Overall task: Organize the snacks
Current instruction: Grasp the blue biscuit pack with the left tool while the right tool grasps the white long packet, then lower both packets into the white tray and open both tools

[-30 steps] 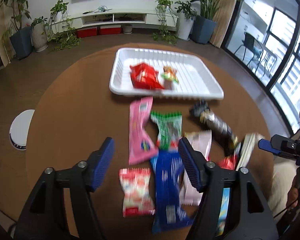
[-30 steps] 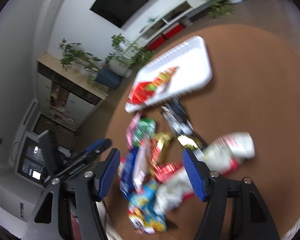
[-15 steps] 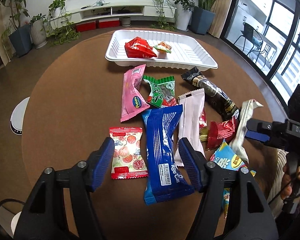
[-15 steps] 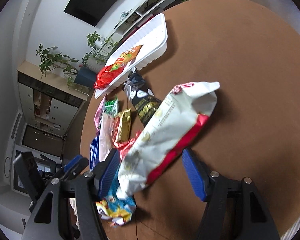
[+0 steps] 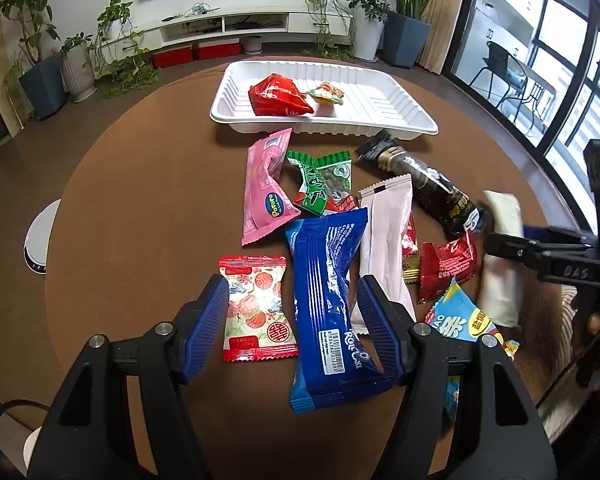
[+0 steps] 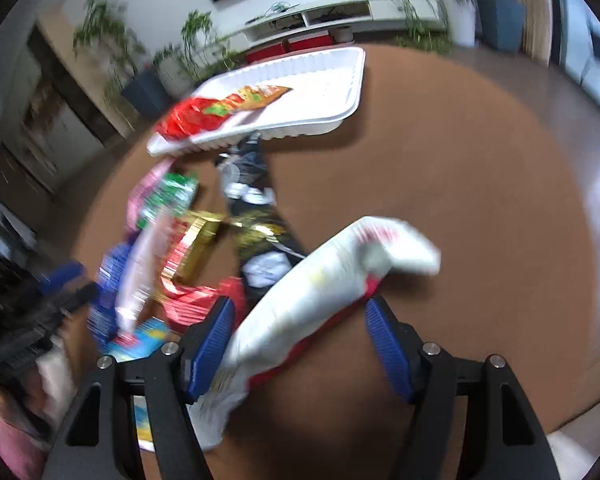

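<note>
My left gripper (image 5: 292, 312) hangs open low over the snack pile on the round brown table (image 5: 140, 200). A blue roll-cake packet (image 5: 328, 300) lies between its jaws, and a red-and-white lychee candy packet (image 5: 256, 308) lies by the left pad. My right gripper (image 6: 300, 320) is open astride a long white-and-red packet (image 6: 332, 280); the right pad stands clear of it. That packet (image 5: 500, 256) also shows blurred at the right of the left wrist view. At the far side, a white tray (image 5: 380, 120) holds a red packet (image 5: 278, 96) and a small green-orange one (image 5: 326, 96).
Loose on the table are a pink packet (image 5: 266, 188), a green one (image 5: 324, 180), a long black one (image 5: 420, 184), a pale pink one (image 5: 384, 248), a small red one (image 5: 448, 268) and a blue-yellow one (image 5: 464, 320). A white round object (image 5: 40, 236) sits on the floor at left.
My left gripper came closer to the pile and then held still over the blue packet. My right gripper rolled and sank, and the white-and-red packet now lies between its jaws.
</note>
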Demonstrator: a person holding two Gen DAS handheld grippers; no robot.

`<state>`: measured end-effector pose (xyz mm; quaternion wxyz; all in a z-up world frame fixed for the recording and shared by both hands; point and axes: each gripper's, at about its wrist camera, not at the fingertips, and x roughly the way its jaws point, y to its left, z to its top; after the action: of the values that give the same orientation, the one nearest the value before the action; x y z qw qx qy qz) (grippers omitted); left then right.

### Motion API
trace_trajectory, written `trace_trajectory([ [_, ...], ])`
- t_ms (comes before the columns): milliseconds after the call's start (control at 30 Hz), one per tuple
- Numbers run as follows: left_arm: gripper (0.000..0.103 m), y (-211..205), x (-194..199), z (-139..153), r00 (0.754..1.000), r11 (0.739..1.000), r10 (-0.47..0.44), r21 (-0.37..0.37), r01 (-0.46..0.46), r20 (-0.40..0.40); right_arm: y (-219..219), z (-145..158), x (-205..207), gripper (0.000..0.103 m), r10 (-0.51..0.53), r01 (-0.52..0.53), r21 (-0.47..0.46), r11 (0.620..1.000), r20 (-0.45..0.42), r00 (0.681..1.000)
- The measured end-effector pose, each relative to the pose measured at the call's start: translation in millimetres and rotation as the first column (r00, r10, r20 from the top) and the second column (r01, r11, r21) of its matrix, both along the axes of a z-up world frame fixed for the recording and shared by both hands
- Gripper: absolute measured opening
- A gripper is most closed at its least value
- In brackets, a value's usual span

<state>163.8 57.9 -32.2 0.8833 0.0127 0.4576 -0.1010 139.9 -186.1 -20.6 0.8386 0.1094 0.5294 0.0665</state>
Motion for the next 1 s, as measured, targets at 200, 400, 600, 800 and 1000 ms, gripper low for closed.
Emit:
trace_trajectory([
  [200, 0.065, -6.1, 4.4, -4.6, 1.0, 1.0, -0.017, 0.015, 0.017, -0.004, 0.3, -7.1, -11.3, 0.068, 0.083, -0.086, -0.137, 0.987, -0.025, 0.996],
  [400, 0.064, -14.8, 10.1, -12.9, 0.999, 0.998, -0.04, 0.053, 0.041, -0.011, 4.1, -5.6, -17.6, 0.068, 0.095, -0.097, -0.154, 0.983, -0.02, 0.995],
  [600, 0.058, -20.5, 16.3, -25.1, 0.998, 0.992, -0.052, 0.115, 0.054, -0.02, 1.1, -2.7, -21.7, 0.072, 0.064, -0.064, -0.093, 0.994, -0.008, 0.998],
  [800, 0.048, -28.1, 24.2, -30.8, 0.998, 0.979, -0.063, 0.194, 0.062, -0.002, 10.2, -3.2, -26.8, 0.078, 0.081, -0.082, -0.13, 0.988, -0.01, 0.997],
  [1000, 0.026, -32.5, 27.2, -33.6, 0.994, 0.98, -0.112, 0.162, 0.111, 0.0, 12.8, -1.6, -34.2, 0.042, 0.059, -0.051, -0.198, 0.979, 0.03, 0.998],
])
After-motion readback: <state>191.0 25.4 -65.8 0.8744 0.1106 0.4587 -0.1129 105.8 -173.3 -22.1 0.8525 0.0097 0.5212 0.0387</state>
